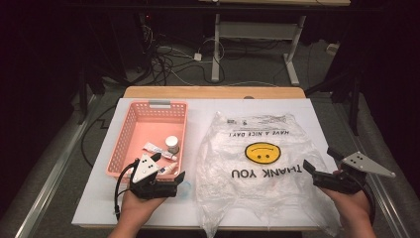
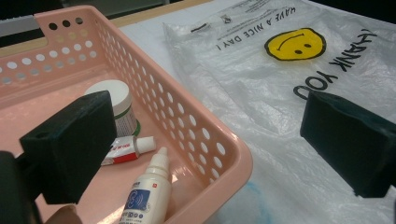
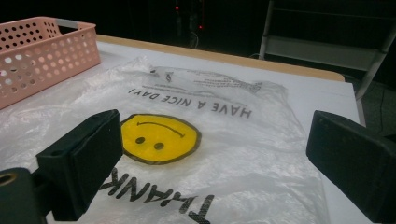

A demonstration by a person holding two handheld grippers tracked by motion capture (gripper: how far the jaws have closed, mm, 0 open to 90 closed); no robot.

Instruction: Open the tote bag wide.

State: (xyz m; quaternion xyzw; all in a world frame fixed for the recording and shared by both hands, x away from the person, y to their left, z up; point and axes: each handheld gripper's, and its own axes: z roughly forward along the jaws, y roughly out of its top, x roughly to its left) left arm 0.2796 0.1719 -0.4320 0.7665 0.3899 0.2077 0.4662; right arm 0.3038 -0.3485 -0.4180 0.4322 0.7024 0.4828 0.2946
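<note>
Clear plastic bag point(image 1: 262, 163), crumpled, yellow smiley printed, lies flat mid-table beside pink basket point(image 1: 130, 130). Basket holds jar point(image 1: 172, 144), tube point(image 1: 159, 150), dropper bottle point(image 2: 147, 193). Left gripper point(image 1: 171, 174) and right gripper point(image 1: 319, 159): jaws apart, empty.

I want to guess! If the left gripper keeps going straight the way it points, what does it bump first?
Probably the pink basket: its near corner sits between the left gripper jaws, though depth is unclear.

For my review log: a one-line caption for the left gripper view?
Open left tool straddles the pink basket corner, over a dropper bottle, tube and jar, beside the smiley bag.
</note>
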